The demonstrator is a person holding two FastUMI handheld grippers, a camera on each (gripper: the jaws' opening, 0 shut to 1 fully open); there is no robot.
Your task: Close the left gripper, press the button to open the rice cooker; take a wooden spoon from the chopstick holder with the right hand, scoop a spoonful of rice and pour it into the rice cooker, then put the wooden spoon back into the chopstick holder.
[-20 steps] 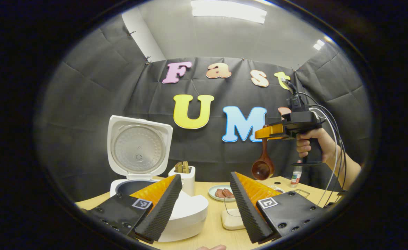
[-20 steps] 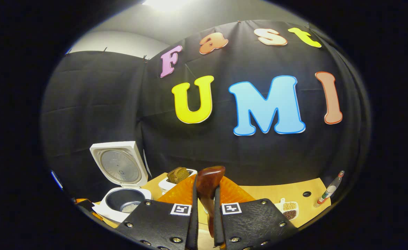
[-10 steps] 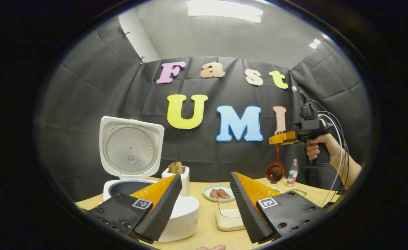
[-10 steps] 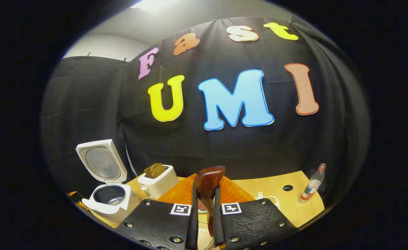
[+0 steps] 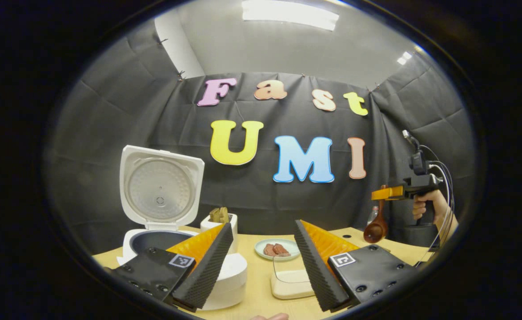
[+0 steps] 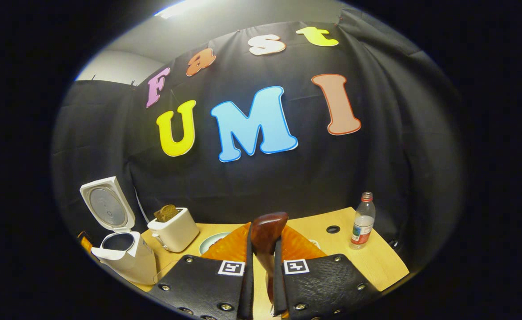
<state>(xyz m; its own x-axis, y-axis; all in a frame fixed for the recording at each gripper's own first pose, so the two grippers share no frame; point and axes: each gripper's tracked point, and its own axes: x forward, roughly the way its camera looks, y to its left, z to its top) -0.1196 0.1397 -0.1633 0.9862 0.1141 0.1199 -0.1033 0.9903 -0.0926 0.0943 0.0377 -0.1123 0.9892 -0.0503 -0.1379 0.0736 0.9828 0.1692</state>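
Right gripper view: my right claw (image 6: 261, 249) is clamped narrow on the wooden spoon (image 6: 266, 231), whose handle runs up between the fingers and whose long axis stands roughly vertical. In the left gripper view that spoon (image 5: 376, 224) hangs bowl-down below the claw, above the desk (image 5: 261, 293). My left claw (image 5: 261, 262) is spread wide and holds nothing. Farther off, down and to the left of the right claw, stands the toaster-like white holder (image 6: 174, 229), then the rice cooker (image 6: 118, 253) with its lid up. The right hand is nearer the rice, I judge; I cannot make out the rice container.
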